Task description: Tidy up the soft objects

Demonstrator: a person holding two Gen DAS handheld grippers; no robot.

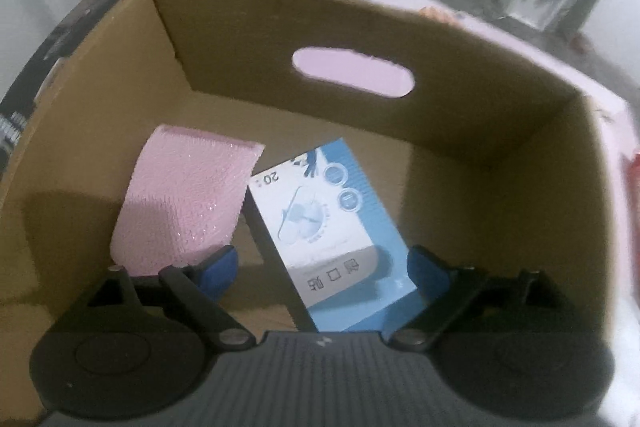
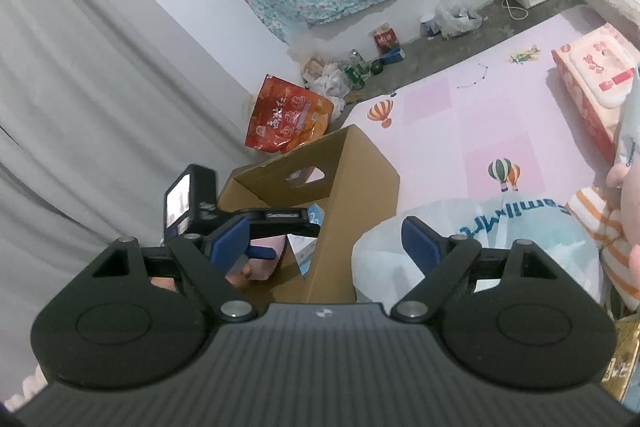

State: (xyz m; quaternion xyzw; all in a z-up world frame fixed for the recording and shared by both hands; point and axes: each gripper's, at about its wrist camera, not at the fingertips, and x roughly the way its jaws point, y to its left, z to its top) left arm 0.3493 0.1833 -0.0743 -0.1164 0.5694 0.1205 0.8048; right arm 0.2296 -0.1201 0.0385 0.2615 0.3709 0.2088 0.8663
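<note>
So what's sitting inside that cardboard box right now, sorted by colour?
Pink: 1, the pink cloth leaning against the left wall
Blue and white: 1, the blue carton lying beside it
Total: 2 things in the cardboard box

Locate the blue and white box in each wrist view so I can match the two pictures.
Left wrist view: the blue and white box sits low centre, inside the cardboard box, tilted, beside the pink packet, between the open left gripper fingers.
Right wrist view: only a corner of it shows, low centre, inside the cardboard box.
Shared landmark: the cardboard box's handle cutout.
</note>
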